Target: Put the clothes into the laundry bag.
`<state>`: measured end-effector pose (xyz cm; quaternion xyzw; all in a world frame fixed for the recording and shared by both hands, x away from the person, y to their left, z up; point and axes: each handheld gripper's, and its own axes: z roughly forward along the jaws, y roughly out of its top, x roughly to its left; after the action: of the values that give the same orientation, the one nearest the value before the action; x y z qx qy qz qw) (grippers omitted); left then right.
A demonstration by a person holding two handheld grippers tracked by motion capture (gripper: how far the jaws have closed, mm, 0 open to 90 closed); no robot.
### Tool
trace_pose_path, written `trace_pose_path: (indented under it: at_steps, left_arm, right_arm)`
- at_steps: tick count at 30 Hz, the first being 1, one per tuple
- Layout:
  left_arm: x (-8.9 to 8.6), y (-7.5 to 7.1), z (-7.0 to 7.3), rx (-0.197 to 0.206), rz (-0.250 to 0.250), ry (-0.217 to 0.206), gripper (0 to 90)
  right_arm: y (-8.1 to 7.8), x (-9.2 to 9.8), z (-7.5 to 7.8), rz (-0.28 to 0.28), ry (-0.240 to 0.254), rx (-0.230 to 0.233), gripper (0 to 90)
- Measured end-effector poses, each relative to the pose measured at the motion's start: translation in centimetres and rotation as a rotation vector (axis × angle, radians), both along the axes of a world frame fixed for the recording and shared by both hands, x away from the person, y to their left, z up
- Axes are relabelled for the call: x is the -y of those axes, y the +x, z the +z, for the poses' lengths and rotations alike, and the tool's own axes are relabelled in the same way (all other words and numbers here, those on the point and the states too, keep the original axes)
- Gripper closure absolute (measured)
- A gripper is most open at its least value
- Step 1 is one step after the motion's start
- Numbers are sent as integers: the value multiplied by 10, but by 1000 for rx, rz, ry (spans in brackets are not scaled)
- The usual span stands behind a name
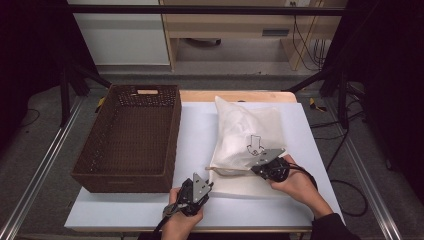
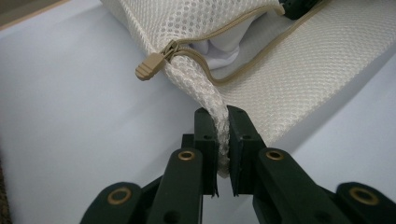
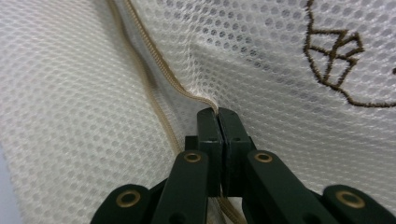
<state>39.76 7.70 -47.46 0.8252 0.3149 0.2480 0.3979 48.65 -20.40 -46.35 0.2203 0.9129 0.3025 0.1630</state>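
From above I see the woven basket (image 1: 127, 137) on the table's (image 1: 195, 130) left side and the white mesh bag (image 1: 247, 132) right of centre, near the front edge. My left gripper (image 2: 222, 135) pinches a strip of mesh below the tan zipper pull (image 2: 150, 66). My right gripper (image 3: 218, 114) is clamped, I think, on the zipper seam (image 3: 154, 70).

Landmark: mesh bag (image 1: 247, 132). Left of it, a bare strip of white table (image 1: 195, 125) gives passage; beyond the strip the wicker basket (image 1: 131, 137) wall blocks. Right of the bag, narrow bare margin. Near side: both hands occupy the front edge.
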Motion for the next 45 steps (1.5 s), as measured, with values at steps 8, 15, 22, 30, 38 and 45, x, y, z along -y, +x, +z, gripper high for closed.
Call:
trace_pose_path:
  at_steps: [8,15,22,30,38,45]
  left_arm:
    - [-1,2,-6,-20,0,-13,825]
    - [-5,0,-6,-23,0,-18,816]
    - [-5,-1,-8,-10,4,-24,778]
    - [-6,-2,-4,13,23,-38,554]
    - [-2,-5,9,44,14,-47,277]
    - [2,-8,22,47,-9,-74,150]
  right_arm:
    - [-13,-12,-2,62,24,-1,889]
    - [-11,-12,-5,32,-6,-6,887]
    - [-12,-13,-4,16,6,-6,840]
    - [-17,-13,0,-1,26,29,624]
    - [-29,-16,5,-30,61,96,270]
    - [-37,-14,17,-60,91,109,130]
